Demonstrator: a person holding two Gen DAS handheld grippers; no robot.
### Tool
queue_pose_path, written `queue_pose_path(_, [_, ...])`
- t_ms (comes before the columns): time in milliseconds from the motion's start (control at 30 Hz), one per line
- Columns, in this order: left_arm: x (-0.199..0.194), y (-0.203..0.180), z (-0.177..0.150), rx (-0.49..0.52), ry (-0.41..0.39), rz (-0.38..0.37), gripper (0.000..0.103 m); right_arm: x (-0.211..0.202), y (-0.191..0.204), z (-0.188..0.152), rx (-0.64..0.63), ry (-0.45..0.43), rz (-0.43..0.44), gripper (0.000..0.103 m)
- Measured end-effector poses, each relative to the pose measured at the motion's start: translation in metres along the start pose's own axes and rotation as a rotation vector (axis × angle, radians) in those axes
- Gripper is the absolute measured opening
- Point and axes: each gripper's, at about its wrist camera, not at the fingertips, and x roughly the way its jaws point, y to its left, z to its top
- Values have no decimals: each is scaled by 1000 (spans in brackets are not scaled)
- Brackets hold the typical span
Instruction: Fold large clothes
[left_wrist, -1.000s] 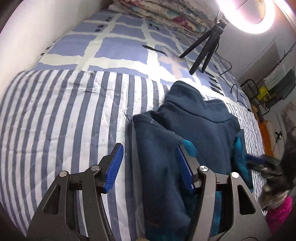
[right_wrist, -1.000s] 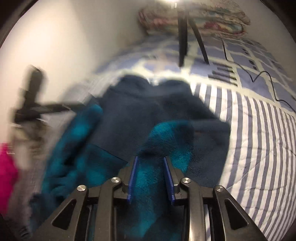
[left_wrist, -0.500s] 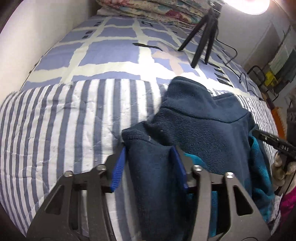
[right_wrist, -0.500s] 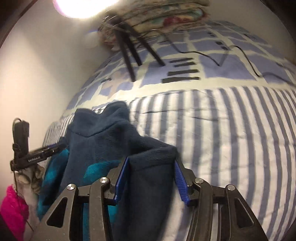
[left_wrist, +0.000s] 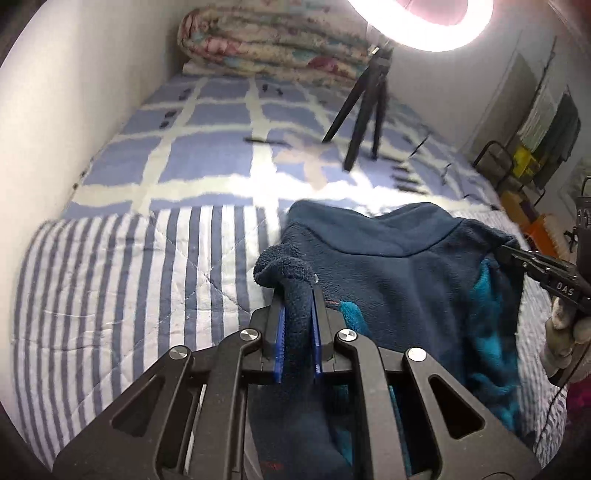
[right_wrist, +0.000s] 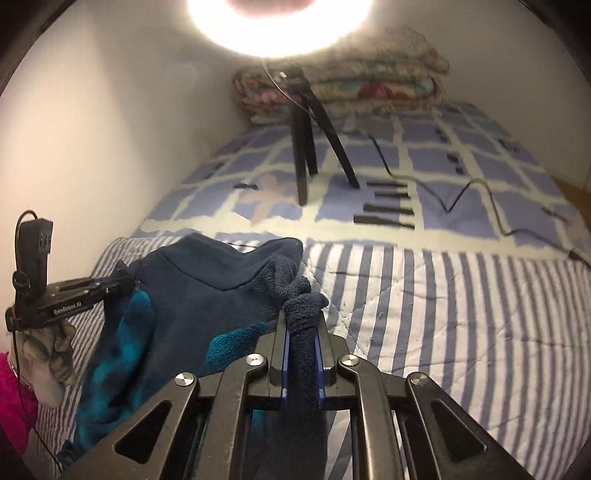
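Left wrist view, L to R: plain white wall (left_wrist: 74, 92) along the bed's left edge; blue-and-white striped quilt (left_wrist: 110, 295) up front, w/ a blue-and-cream checked blanket (left_wrist: 207, 162) beyond it; a rolled floral comforter (left_wrist: 273, 40) at the far end. The left gripper (left_wrist: 297, 325) has just closed its jaws & now pinches a bunched fold of the dark navy fleece pullover w/ teal lining (left_wrist: 406, 280) btwn its blue pads. The garment lies on the striped quilt, collar toward the far end, its two near corners gathered in the claws. Behind it a black tripod (left_wrist: 364, 110) stands on the checked blanket under a glowing ring light (left_wrist: 424, 22), close to the pullover's collar. Far right: dark racks & clutter by the wall (left_wrist: 532, 147), too blurry to name, plus a gloved hand (left_wrist: 565, 332) w/ the other tool at the garment's right edge. Right wrist view: the other tool & glove at left, the right gripper (right_wrist: 303, 339) at centre, jaws just closed too, pressed onto a twisted navy fold. A black cable (right_wrist: 461, 192) zigzags over the checked blanket at right, apart from the fleece.
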Motion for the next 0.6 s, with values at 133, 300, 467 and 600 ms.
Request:
queue_pose_path(133, [-39, -12, -5, 34, -53, -20, 9, -29, 15, 3, -26, -38, 18, 8])
queue_pose_path(300, [-91, -25, -27, 40, -101, -57, 9, -79, 27, -13, -19, -86, 68, 8])
queue_pose_path(467, [-147, -46, -65, 51, -134, -86, 9, -130, 44, -43, -51, -97, 73, 8])
queue_pose_path(600, [-185, -59, -97, 50, -144, -101, 9, -164, 54, -73, -45, -98, 77, 8])
